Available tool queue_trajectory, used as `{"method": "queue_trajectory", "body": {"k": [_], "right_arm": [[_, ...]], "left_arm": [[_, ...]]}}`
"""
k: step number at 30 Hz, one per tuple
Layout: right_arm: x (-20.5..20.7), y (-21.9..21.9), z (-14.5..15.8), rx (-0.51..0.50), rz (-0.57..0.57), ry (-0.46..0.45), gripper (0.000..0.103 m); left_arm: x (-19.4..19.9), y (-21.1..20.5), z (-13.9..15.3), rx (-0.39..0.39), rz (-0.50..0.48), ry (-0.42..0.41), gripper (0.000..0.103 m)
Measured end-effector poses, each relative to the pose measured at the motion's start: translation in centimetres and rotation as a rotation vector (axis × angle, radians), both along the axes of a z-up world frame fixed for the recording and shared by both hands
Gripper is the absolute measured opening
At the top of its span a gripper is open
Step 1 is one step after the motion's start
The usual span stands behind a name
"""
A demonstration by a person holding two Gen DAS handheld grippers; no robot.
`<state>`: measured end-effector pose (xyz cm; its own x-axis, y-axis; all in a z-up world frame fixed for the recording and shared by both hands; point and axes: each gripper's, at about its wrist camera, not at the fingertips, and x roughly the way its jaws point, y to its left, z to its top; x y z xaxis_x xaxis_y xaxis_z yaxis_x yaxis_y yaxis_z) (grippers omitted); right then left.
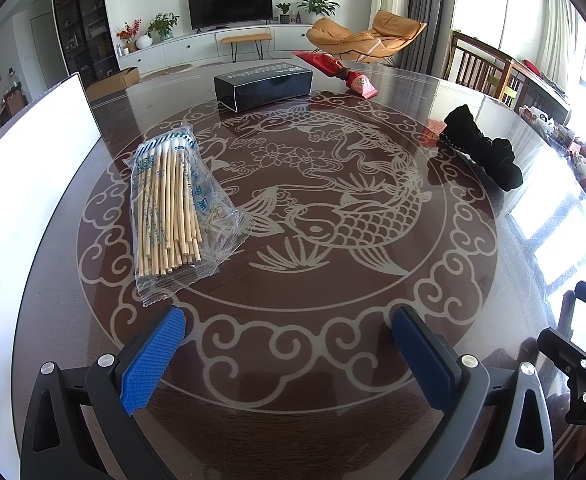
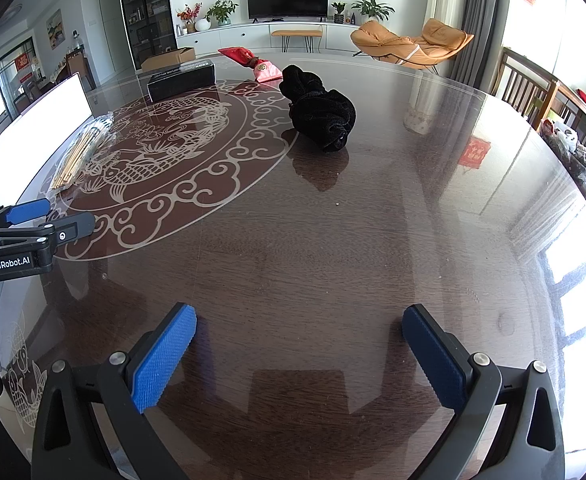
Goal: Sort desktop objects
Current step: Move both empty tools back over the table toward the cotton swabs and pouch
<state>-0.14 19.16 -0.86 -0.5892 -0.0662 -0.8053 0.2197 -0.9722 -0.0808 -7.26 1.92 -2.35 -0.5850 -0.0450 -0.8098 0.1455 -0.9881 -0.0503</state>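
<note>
Pack of cotton swabs (image 1: 169, 210) flat on the glass-topped table (image 1: 313, 344), at ten o'clock of the carp medallion (image 1: 289, 208), beside a white panel (image 1: 25, 184). Black box (image 1: 263, 86) at twelve o'clock, red pouch (image 1: 339, 72) just right of it, black bundled cloth (image 1: 481, 148) at two o'clock. Left gripper (image 1: 289, 334) released, pads wide apart, swabs at eleven o'clock of it, nothing between. Right gripper (image 2: 299, 334) likewise spread and holding nothing, cloth (image 2: 321, 114) at twelve o'clock, well apart, bare tabletop between.
</note>
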Motion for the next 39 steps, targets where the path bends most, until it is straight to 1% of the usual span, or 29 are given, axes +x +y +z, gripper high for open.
{"method": "queue_trajectory", "body": {"k": [32,33,35,37,39], "right_arm": [[0.0,0.0,0.0,0.0,-0.002,0.001,0.103],[0.0,0.0,0.0,0.0,-0.002,0.001,0.103],[0.0,0.0,0.0,0.0,-0.002,0.001,0.103],[0.0,0.0,0.0,0.0,-0.002,0.0,0.103],[0.0,0.0,0.0,0.0,-0.003,0.001,0.103]], "left_arm": [[-0.1,0.0,0.0,-0.002,-0.003,-0.008,0.103],[-0.3,0.0,0.1,0.004,-0.006,-0.034,0.103],[-0.6,-0.5,0.2,0.023,0.02,-0.086,0.103],[-0.9,-1.7,0.5,0.067,0.052,-0.091,0.103],[-1.3,-3.5,1.3,0.115,0.106,-0.072,0.103]]}}
